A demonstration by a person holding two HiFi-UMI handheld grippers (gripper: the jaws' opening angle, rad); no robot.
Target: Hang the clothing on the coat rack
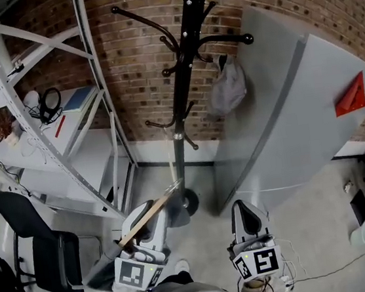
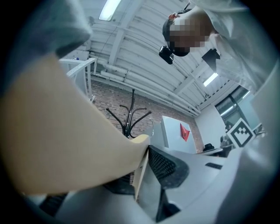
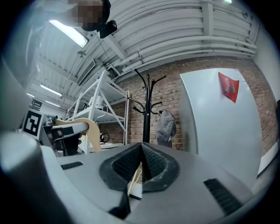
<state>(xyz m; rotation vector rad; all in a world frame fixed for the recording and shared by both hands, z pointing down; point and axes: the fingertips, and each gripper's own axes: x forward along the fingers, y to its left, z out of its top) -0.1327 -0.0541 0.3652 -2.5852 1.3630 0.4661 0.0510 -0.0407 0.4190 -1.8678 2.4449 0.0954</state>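
one black metal coat rack [image 1: 188, 55] stands at the brick wall [image 1: 138, 55]. one grey cloth garment [image 1: 228, 87] hangs on its right side. before the rack, two tools: left tool [image 1: 154, 213] clamped on one tan wooden hanger [image 1: 140, 228], right tool [image 1: 245, 207] with jaws together.

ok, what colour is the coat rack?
Black, pole and hooks alike. The coat rack shows best in the head view, against the brick wall.

Black coat rack [image 1: 185, 62] upright, grey cloth item [image 1: 228, 87] on a hook; wooden hanger [image 1: 140, 228] tilted, clamped in left hand-held gripper [image 1: 161, 212].
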